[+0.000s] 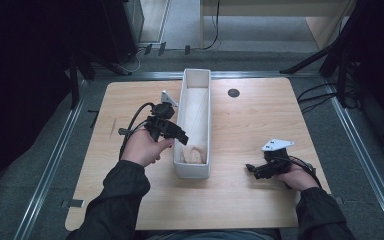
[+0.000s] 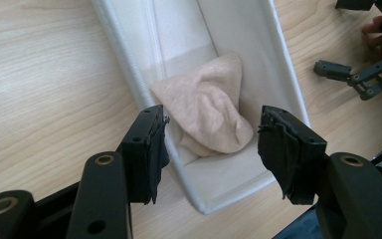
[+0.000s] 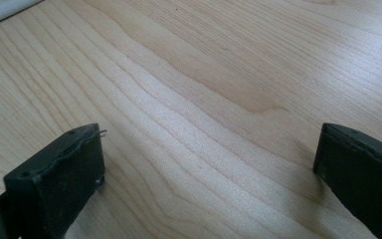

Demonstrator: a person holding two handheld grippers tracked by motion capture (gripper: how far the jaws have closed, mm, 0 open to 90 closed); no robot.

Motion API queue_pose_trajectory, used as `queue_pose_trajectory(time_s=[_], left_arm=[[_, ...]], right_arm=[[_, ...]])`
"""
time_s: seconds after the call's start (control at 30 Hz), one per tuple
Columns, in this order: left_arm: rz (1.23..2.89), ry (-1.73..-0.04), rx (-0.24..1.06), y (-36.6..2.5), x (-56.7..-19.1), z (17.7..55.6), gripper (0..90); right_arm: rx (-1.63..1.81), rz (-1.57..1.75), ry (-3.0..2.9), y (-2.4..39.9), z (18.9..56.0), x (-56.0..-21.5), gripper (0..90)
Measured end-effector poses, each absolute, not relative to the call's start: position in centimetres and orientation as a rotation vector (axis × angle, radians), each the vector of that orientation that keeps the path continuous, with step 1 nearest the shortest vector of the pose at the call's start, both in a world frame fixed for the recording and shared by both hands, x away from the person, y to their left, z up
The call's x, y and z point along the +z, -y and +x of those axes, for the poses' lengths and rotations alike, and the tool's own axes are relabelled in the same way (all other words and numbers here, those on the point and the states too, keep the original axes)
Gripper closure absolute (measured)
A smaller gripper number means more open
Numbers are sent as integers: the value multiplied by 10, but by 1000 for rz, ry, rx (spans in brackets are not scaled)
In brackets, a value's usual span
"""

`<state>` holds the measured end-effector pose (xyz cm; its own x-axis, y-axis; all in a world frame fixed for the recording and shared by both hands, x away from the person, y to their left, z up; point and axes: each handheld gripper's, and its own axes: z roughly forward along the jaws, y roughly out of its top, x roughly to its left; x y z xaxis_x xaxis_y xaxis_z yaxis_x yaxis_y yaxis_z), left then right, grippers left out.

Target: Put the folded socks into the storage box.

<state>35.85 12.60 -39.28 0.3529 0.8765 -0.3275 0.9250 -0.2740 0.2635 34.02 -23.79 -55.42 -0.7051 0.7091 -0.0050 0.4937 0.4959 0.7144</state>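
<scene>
Nearest the person, the right gripper (image 1: 254, 170) rests low over bare wooden table (image 3: 204, 84), jaws spread wide with nothing between them, well apart from the long white bin (image 1: 206, 107) lying to its left. The left gripper (image 2: 211, 144) hovers over the near end of that bin, jaws spread on either side of its near corner and gripping nothing, with a crumpled beige cloth (image 2: 211, 107) lying just beyond and below the jaws on the bin's floor. Farther off, a small black round grommet (image 1: 233, 92) sits in the tabletop beside the bin's far end
</scene>
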Motion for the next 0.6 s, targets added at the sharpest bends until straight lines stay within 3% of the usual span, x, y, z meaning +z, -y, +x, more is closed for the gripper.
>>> queue_pose_trajectory(time_s=[0.6], left_arm=[[2158, -1614, -113, -180, -389, 356, 424]], right_arm=[[1026, 1013, -2446, 238, 340, -554, 0]])
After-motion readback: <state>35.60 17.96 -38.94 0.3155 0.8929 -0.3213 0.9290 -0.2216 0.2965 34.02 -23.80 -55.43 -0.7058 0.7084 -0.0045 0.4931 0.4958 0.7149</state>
